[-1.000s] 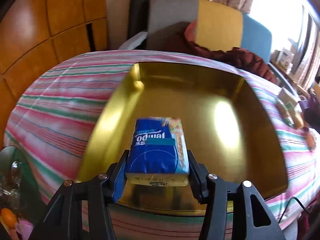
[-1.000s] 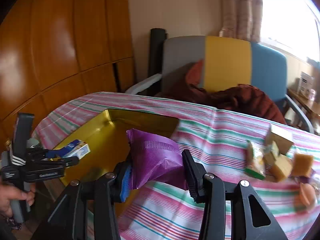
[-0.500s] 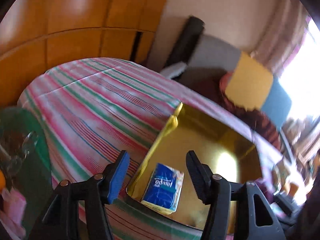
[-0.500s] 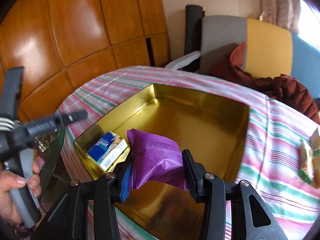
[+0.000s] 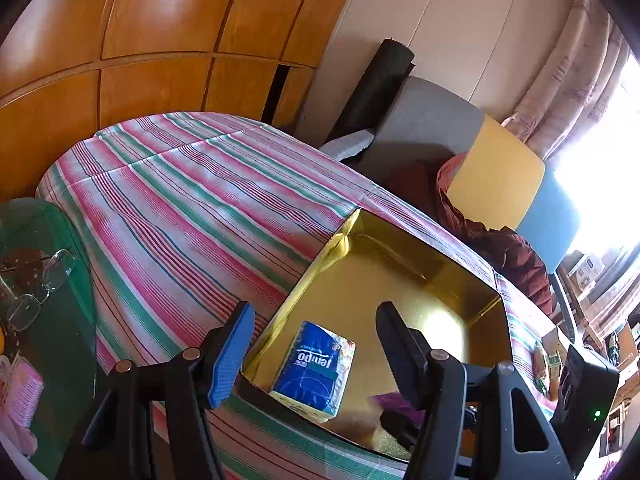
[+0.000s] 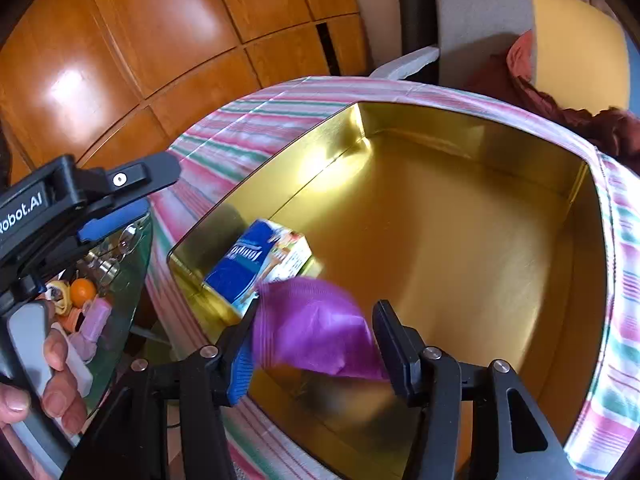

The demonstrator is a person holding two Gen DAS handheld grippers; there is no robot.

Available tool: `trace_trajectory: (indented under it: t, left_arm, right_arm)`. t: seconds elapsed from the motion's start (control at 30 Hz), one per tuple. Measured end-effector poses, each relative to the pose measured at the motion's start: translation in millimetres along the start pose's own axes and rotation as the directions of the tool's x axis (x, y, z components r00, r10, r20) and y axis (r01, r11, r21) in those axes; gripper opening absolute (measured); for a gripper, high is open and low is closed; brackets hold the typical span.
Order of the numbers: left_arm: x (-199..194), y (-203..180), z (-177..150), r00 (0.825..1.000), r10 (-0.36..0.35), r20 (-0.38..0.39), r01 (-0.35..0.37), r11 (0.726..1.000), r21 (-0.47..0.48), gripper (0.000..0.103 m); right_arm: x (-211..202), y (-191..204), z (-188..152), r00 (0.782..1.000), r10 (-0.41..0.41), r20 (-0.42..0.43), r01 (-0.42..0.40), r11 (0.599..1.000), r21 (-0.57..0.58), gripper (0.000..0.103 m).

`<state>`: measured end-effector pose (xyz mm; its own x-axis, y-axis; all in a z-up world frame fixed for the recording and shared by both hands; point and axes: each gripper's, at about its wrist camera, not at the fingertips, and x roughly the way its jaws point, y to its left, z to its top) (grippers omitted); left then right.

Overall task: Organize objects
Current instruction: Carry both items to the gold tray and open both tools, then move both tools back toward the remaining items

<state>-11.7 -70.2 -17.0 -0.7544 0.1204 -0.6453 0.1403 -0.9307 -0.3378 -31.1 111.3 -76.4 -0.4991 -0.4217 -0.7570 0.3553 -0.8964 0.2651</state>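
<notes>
"Tempo" on blue tissue pack (image 5: 316,368); "obot.AI" on left gripper (image 6: 132,196).

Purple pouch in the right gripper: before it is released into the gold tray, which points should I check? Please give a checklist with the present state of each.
1. Right gripper holds the purple pouch between both pads: ok.
2. Pouch is over the inside of the gold tray, not over its rim: ok.
3. Bare tray floor beside the blue tissue pack for the pouch: ok.
4. Pouch clear of the tissue pack: cannot tell; they overlap in the right wrist view.
5. Left gripper open, holding nothing, off to the side of the tray: ok.
6. Height of the pouch above the tray floor: cannot tell.
</notes>
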Motion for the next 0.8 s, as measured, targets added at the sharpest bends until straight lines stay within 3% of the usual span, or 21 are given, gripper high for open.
trace_trajectory:
  t: [0.13,0.33,0.53,0.8]
  left_arm:
    - [1.1,-2.5,-4.1,1.000,-0.007,-0.012,0.007,1.000,0.000,0.064]
    - [3.3,-9.7,-10.6,0.999,-0.018,-0.028,0.018,1.000,0.016,0.064]
    - [7.3,-23.0,-18.7,0.996,-0.066,-0.059,0.068,0.996,0.050,0.064]
    - [4.2,-51.4,-31.3,0.987,-0.143,-0.080,0.152,0.979,0.134,0.064]
  right_arm:
    - [-7.7,-1.1,-5.0,1.000,-0.009,0.025,0.009,1.000,0.011,0.063]
    - [-37.0,-6.4,-11.3,0.989,-0.069,0.128,0.067,0.998,0.022,0.070]
    - [-68.0,-22.2,-9.3,0.966,-0.137,0.219,0.123,0.989,0.077,0.076]
    - [-91.3,-51.0,-9.3,0.945,-0.203,0.256,0.162,0.972,0.171,0.078]
